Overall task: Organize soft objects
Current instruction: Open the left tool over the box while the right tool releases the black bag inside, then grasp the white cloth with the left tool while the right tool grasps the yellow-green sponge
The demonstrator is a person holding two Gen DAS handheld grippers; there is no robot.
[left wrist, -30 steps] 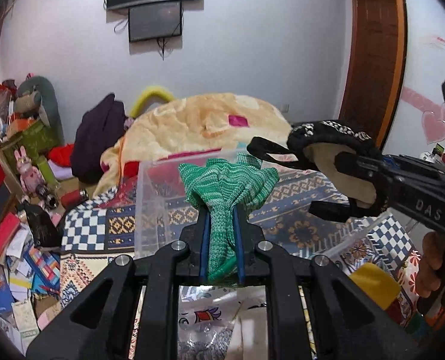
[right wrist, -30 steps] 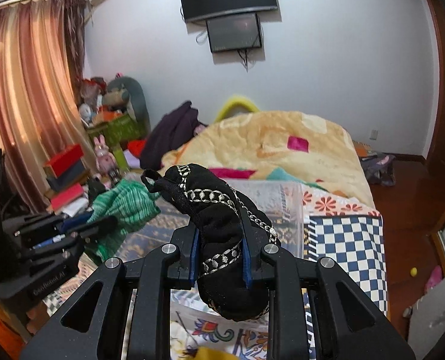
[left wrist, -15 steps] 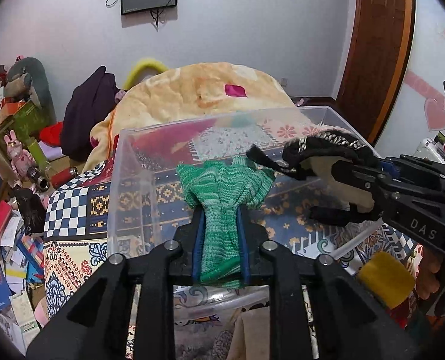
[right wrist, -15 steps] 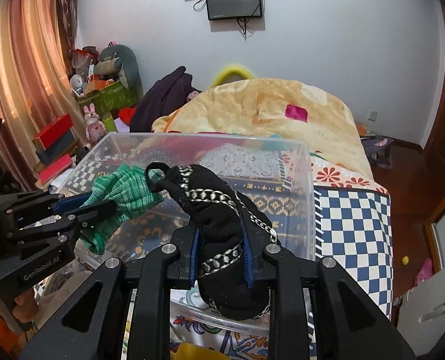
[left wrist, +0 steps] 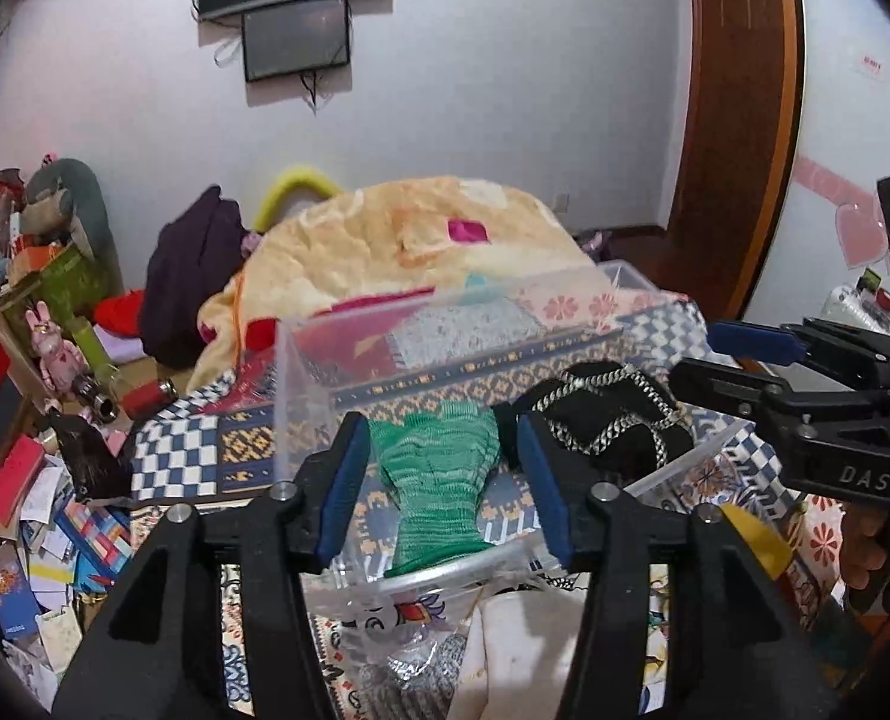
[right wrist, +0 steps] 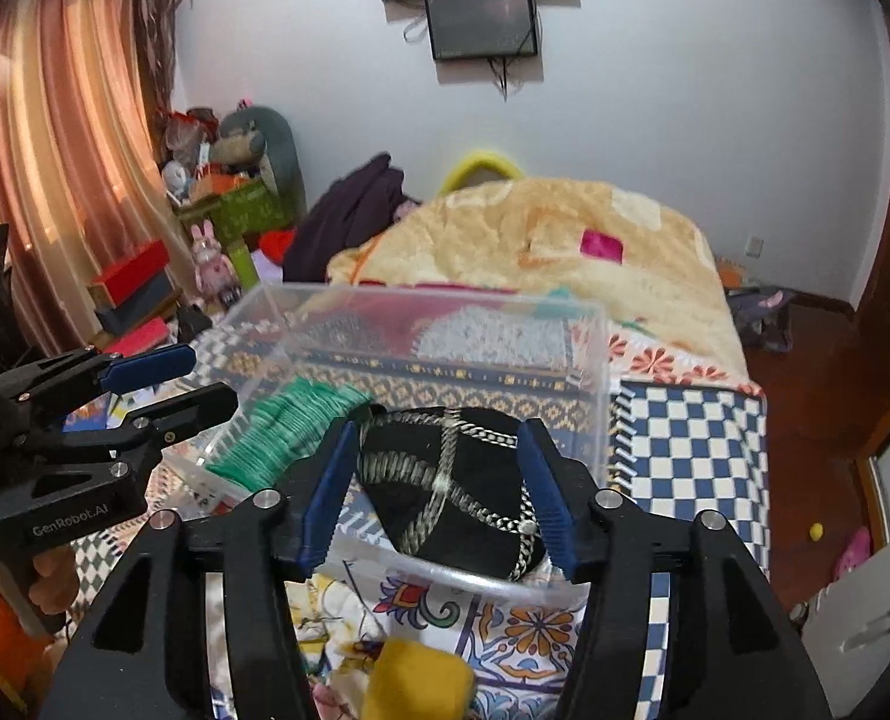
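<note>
Green knit (left wrist: 439, 480) between parted left jaws, black pouch (right wrist: 457, 480) between parted right jaws — both untouched

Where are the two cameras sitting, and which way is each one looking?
Left wrist view: sits on the left gripper, looking forward over its open fingers at the green knit piece in the clear plastic box; the right gripper shows at the right edge.
Right wrist view: sits on the right gripper, looking forward over its open fingers at the black trimmed pouch; the left gripper and a hand holding it show at left.
Both share the box, both soft things, the yellow blanket and wall screen.
</note>
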